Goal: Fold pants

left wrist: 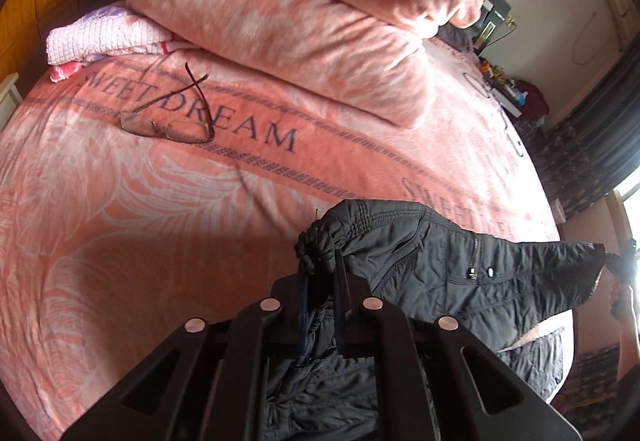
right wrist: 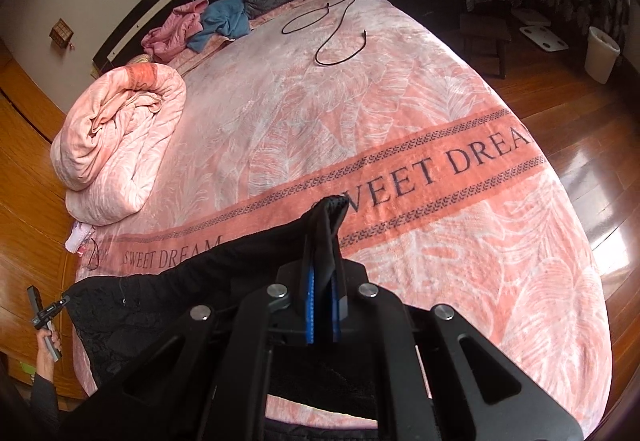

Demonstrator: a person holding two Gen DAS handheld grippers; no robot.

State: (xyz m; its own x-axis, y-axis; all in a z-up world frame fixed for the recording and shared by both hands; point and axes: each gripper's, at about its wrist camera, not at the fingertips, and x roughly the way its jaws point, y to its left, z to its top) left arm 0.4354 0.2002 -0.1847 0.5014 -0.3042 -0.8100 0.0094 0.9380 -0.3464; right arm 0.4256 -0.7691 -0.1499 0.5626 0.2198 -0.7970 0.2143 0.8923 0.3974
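Left wrist view: my left gripper is clenched on one gathered waistband end of the black pants; right gripper clamps the other. Waistband is stretched between them above the bed's near edge, probably to hang the legs straight.

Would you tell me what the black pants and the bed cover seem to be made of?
Black pants: probably a thin synthetic shell, lightly padded; faint sheen, stitched quilting, zipper. Bed cover: likely plush fleece; matte, fuzzy nap with a printed leaf pattern.
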